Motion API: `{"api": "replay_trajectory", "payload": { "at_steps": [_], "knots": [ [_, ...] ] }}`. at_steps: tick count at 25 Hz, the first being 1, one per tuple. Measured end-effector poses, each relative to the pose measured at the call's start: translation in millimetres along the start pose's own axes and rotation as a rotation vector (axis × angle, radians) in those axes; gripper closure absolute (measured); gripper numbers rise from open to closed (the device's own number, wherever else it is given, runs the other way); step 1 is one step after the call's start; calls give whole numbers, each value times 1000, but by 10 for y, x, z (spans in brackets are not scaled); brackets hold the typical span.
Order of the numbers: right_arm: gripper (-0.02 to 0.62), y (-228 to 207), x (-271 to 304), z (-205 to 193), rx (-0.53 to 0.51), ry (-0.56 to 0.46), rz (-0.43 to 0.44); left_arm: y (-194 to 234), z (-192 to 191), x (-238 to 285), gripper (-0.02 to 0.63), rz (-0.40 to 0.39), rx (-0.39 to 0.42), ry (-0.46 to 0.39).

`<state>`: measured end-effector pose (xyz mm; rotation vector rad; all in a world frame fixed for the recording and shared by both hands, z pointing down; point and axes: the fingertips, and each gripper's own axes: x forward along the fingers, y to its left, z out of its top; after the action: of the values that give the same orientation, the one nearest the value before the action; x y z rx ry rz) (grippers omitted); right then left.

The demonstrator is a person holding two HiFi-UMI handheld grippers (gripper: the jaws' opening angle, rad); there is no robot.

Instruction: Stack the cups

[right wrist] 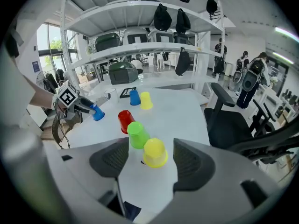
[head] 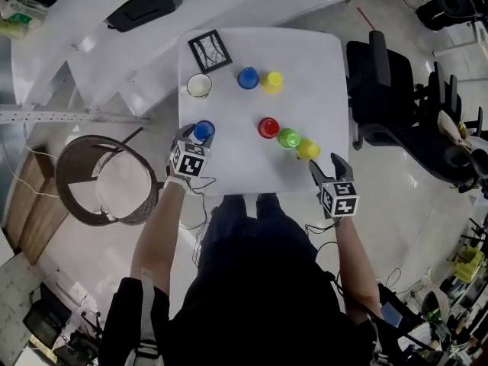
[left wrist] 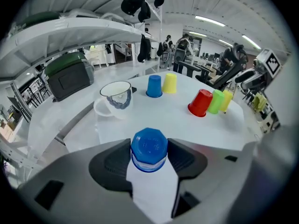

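Observation:
An upside-down blue cup (head: 203, 131) (left wrist: 149, 143) stands near the table's left edge, and my left gripper (head: 195, 136) (left wrist: 149, 149) is shut on it, both pads against its sides. A red cup (head: 268, 127), a green cup (head: 288, 138) and a yellow cup (head: 308, 149) (right wrist: 155, 153) form a slanted row at the front right. My right gripper (head: 326, 168) (right wrist: 150, 146) is open, with the yellow cup between its jaws and a gap on each side. Another blue cup (head: 248, 78) and yellow cup (head: 271, 81) stand side by side farther back.
A white mug (head: 199, 86) (left wrist: 115, 97) and a framed black-patterned card (head: 210, 50) sit at the back left of the white table (head: 320, 59). Black office chairs (head: 381, 90) stand to the right, and a round woven chair (head: 107, 180) to the left.

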<state>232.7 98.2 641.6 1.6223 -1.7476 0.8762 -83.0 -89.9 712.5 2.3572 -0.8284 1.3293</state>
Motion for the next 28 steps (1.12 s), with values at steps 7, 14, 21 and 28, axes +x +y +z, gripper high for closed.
{"api": "replay_trajectory", "payload": {
  "at_steps": [7,14,21,28],
  "knots": [
    [299,-87,-24,-34,35,-12,-3,36,257,-409,337,36,-105,-133],
    [299,-173,-47,-3,59,-49,12,-369,806,-897,337,19,-85,-295],
    [304,-397,-158,-26,82,-61,8,-1250,1092,-575,339,-124,50,-284],
    [327,-728,-388,-234,182,-67,-23,-1683,1176,-111,339,-176,163,-214]
  ]
}}
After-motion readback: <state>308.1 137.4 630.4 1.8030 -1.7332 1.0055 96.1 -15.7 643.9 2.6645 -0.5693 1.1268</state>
